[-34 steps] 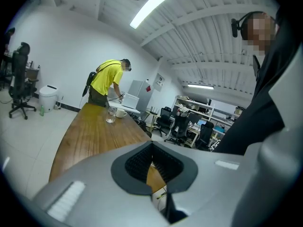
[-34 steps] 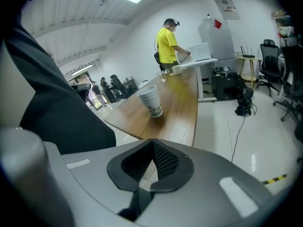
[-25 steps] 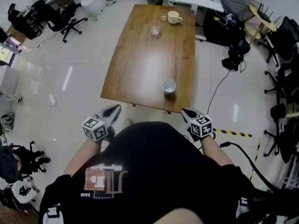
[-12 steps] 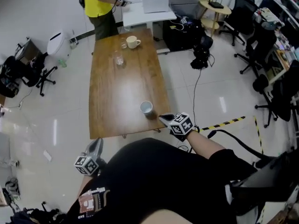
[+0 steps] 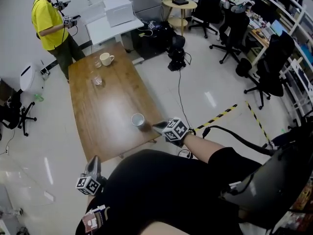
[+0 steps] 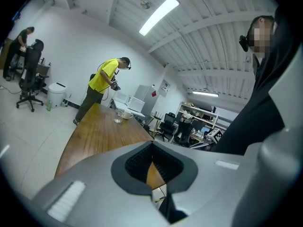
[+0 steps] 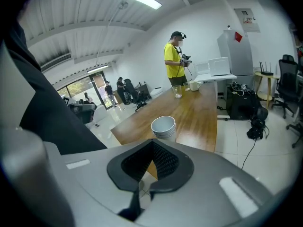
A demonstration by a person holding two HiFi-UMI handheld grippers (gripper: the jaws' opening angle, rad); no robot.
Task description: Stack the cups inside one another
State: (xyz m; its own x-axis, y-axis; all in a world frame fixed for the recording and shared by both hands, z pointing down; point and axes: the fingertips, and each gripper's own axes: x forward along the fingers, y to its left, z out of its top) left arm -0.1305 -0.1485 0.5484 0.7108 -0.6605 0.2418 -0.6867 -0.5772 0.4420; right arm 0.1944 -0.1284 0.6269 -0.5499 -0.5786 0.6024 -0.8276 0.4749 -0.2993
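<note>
I view the wearer in a black short-sleeved shirt [image 5: 161,190] with an orange-and-white chest patch [image 5: 93,222]. The left gripper [image 5: 93,163] and right gripper [image 5: 157,126] have grey shells, black ribbed pads [image 7: 164,162] and a black-and-white marker cube [image 5: 175,129]. A black cable [image 5: 244,141] trails from the right.

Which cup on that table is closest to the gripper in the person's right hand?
The white cup at the near end of the table, just ahead of the right gripper. The clear glass and the mug stand at the far end.
</note>
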